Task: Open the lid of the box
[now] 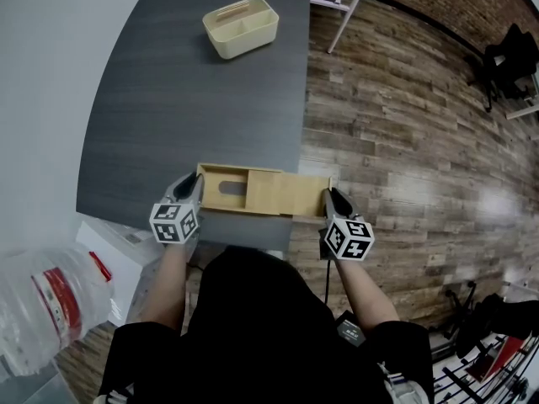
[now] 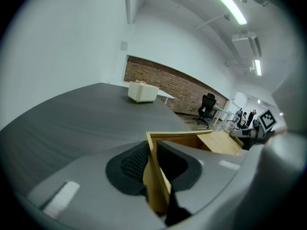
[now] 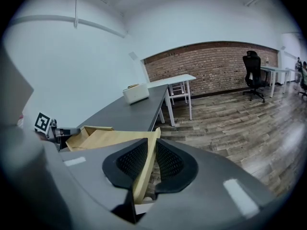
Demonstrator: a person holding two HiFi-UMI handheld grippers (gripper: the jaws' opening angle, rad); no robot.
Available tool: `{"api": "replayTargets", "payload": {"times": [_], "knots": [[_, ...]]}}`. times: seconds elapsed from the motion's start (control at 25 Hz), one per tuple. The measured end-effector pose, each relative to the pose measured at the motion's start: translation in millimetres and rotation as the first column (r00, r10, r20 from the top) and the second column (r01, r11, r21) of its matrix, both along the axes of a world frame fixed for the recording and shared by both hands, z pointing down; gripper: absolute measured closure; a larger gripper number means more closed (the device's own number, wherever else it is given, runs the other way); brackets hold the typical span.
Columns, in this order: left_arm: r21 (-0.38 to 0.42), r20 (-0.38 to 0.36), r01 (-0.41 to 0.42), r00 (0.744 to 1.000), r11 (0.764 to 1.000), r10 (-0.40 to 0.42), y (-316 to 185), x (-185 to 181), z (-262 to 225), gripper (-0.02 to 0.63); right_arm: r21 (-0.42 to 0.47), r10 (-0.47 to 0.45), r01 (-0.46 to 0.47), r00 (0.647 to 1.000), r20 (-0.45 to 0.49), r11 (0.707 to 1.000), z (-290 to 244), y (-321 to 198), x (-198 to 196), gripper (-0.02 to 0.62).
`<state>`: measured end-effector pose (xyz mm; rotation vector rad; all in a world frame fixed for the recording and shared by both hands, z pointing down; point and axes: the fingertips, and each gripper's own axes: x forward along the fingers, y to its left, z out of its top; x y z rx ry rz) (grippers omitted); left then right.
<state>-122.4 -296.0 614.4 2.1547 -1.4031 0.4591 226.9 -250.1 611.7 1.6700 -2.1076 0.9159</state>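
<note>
Box (image 1: 221, 188) at near edge of surface (image 1: 185, 99): left gripper (image 1: 194, 188) fingers clamp its end wall, right gripper (image 1: 328, 199) fingers pinch the sliding lid (image 1: 290, 195), roughly half drawn out, apparently not yet free of its grooves.

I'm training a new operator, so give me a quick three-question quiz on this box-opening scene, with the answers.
1. True or false: the lid fully covers the wooden box.
2. The right gripper is clamped on: A) the lid, B) the box's wall, C) nothing?
3. What does the left gripper grip?
Key: 1 false, it is slid partly out; 2 A; 3 the box's end wall.
</note>
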Motion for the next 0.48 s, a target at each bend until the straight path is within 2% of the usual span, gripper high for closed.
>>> {"api": "replayTargets", "payload": {"times": [0.48], "knots": [[-0.002, -0.003, -0.008, 1.0, 1.0, 0.008, -1.3, 0.7, 0.2, 0.549, -0.008, 0.01, -0.011, 1.0, -0.029, 1.0, 0.7, -1.3, 8.8, 0.541]]}}
